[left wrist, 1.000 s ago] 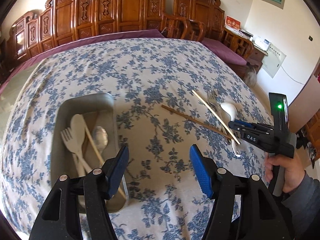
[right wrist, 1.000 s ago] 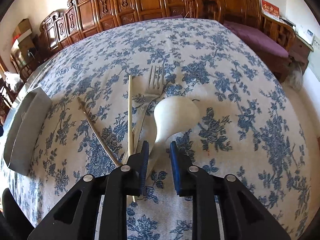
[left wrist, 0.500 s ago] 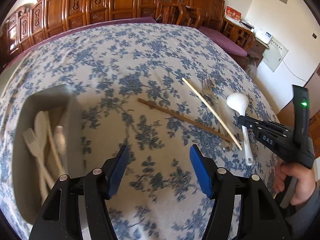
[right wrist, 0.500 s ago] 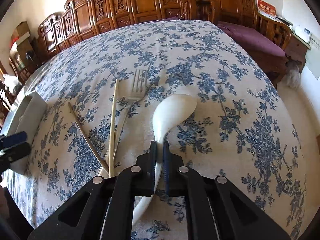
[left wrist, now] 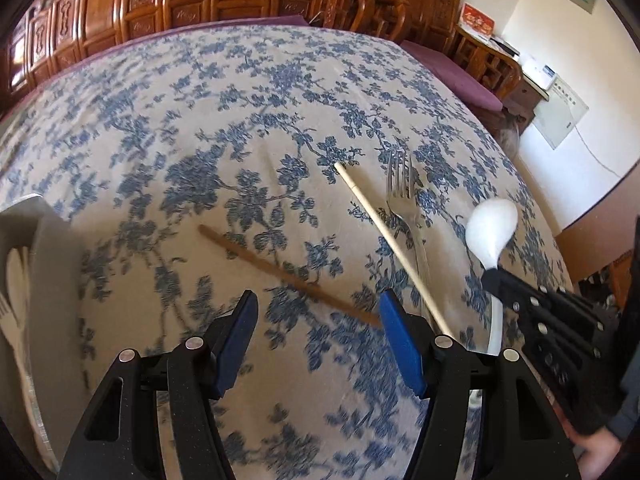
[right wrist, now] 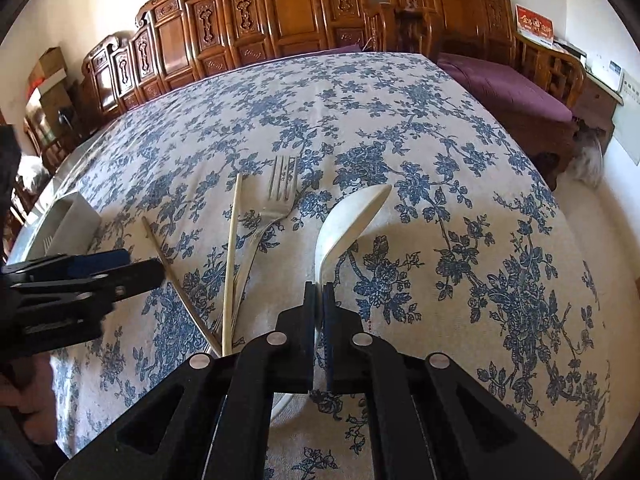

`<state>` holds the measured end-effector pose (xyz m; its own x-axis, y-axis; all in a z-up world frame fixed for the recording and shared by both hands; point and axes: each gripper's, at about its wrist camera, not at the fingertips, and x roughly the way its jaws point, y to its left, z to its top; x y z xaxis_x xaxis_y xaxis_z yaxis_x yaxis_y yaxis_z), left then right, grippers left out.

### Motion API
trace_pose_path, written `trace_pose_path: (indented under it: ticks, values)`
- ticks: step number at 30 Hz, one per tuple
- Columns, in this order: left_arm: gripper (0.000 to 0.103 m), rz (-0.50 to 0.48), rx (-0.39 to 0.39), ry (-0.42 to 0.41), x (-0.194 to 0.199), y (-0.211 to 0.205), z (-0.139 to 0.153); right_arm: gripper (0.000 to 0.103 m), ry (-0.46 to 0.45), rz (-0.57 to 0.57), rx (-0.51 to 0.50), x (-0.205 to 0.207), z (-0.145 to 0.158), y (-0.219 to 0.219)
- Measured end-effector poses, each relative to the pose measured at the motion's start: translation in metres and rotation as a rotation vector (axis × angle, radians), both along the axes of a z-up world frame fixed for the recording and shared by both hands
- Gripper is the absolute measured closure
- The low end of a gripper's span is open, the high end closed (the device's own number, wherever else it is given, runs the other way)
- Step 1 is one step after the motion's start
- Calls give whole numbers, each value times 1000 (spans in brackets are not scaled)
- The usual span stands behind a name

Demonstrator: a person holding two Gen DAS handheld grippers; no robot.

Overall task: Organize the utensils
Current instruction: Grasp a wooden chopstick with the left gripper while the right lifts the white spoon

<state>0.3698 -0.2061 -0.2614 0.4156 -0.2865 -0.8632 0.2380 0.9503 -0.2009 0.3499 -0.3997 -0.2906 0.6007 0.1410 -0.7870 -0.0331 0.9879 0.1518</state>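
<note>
My right gripper [right wrist: 319, 292] is shut on the handle of a white spoon [right wrist: 347, 220], whose bowl tilts up off the cloth; the spoon [left wrist: 491, 227] also shows in the left wrist view, held by that gripper [left wrist: 490, 276]. Left of it lie a metal fork [right wrist: 276, 204], a pale chopstick [right wrist: 233, 256] and a brown chopstick [right wrist: 176, 280]. My left gripper [left wrist: 316, 320] stands open above the brown chopstick [left wrist: 280, 272], with the pale chopstick [left wrist: 384, 232] and fork [left wrist: 402, 184] to its right. The left gripper [right wrist: 136, 270] enters the right wrist view from the left.
A grey metal tray [left wrist: 48, 264] with utensils inside sits at the left edge of the flowered tablecloth [left wrist: 256, 112]; the tray [right wrist: 68, 220] shows small in the right wrist view. Carved wooden chairs [right wrist: 280, 12] line the far side, and a purple-cushioned bench [right wrist: 508, 88] stands right.
My right gripper closed on the white spoon's handle and the spoon's bowl tipped up. My left gripper moved right, away from the tray and over the brown chopstick, staying open.
</note>
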Motion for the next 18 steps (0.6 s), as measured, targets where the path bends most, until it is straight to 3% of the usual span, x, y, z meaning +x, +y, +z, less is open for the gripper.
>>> trace_pose_path:
  ticks: [7,13,15,18]
  values:
    - [44,-7,83,-15,2,-18,-8,98,-3,-21,12,0,0,-6]
    - [73,-28,145,-34,0,-7,-8,98,0,-15,18,1,0,-5]
    - [88,-30,149,-32,0,1,-8,98,-1,-7,13,1,1,-2]
    - [96,-17,134,-9,2,14,-8,98,-3,2,8,2,1,1]
